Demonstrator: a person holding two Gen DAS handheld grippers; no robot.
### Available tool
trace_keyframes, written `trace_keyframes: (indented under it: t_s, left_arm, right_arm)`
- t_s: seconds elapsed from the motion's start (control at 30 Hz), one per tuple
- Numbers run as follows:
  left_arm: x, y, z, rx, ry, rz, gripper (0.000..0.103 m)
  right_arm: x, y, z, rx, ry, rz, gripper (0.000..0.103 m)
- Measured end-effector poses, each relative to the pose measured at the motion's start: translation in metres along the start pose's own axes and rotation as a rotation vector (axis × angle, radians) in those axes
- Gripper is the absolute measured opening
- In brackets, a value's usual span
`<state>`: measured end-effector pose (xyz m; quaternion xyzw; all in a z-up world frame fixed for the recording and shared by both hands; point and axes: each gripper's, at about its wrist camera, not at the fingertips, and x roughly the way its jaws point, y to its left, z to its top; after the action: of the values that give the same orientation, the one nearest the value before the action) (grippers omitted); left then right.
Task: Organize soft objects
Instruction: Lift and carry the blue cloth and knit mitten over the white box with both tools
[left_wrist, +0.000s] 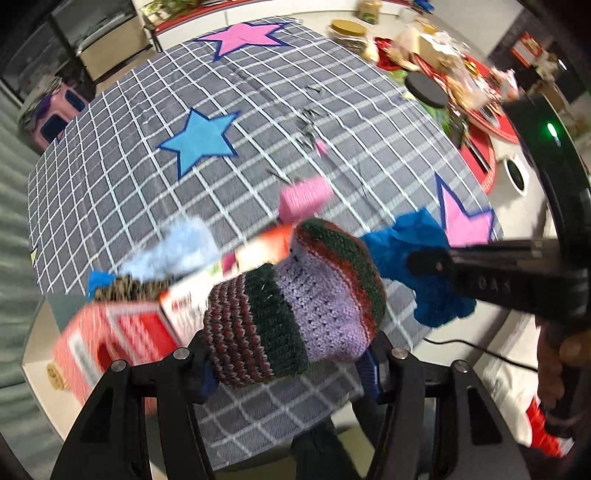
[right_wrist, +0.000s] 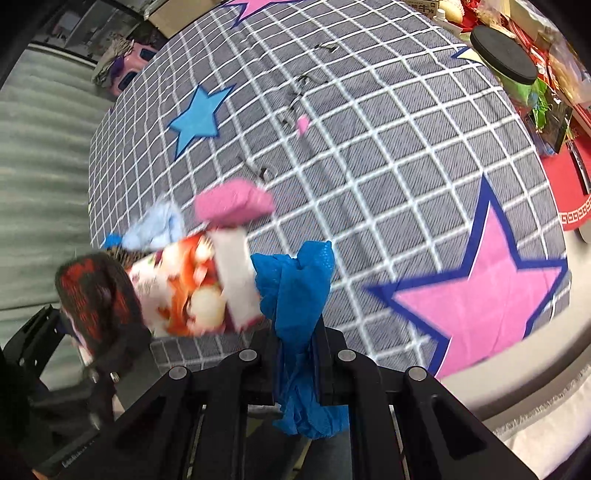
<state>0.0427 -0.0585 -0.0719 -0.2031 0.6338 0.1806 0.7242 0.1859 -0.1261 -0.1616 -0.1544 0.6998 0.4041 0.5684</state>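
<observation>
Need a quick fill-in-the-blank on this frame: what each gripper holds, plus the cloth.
1. The left gripper is closed on a striped knitted ____.
2. The right gripper pinches a crumpled piece of ____ fabric.
3. The grey checked tablecloth carries pink and blue ____.

Missing words: hat; blue; stars

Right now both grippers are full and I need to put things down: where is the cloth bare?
The grey checked cloth lies bare between the blue star and the large pink star. It is crowded at the near-left edge: pink folded cloth, pale blue fluffy cloth, printed red packet.
</observation>
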Motion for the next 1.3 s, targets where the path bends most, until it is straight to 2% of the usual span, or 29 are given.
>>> trace_keyframes:
  t_s: [0.17,0.33,0.7,0.9,1.3]
  left_arm:
    - [-0.014,-0.001,-0.040,0.042,0.001,-0.005,0.063]
    - [-0.033,0.013,-0.073,0.058,-0.038,0.034,0.063]
    - [-0.067,0.073,-0.125,-0.088,-0.116,0.099,0.063]
    - [-0.072,0.097,-0.140,-0.169,-0.133,0.109,0.063]
    - [-0.078,0.109,-0.156,-0.205,-0.160,0.109,0.063]
  right_arm:
    - [-0.001,0.022,-0.031,-0.016,0.014,0.001,0.013]
    - [0.008,0.058,-0.062,-0.070,0.042,0.001,0.013]
    - [-0.003,0.122,-0.092,-0.222,0.004,-0.032,0.013]
    - [-0.008,0.149,-0.106,-0.301,-0.017,-0.053,0.013]
    - [-0.007,0.172,-0.119,-0.357,-0.025,-0.069,0.013]
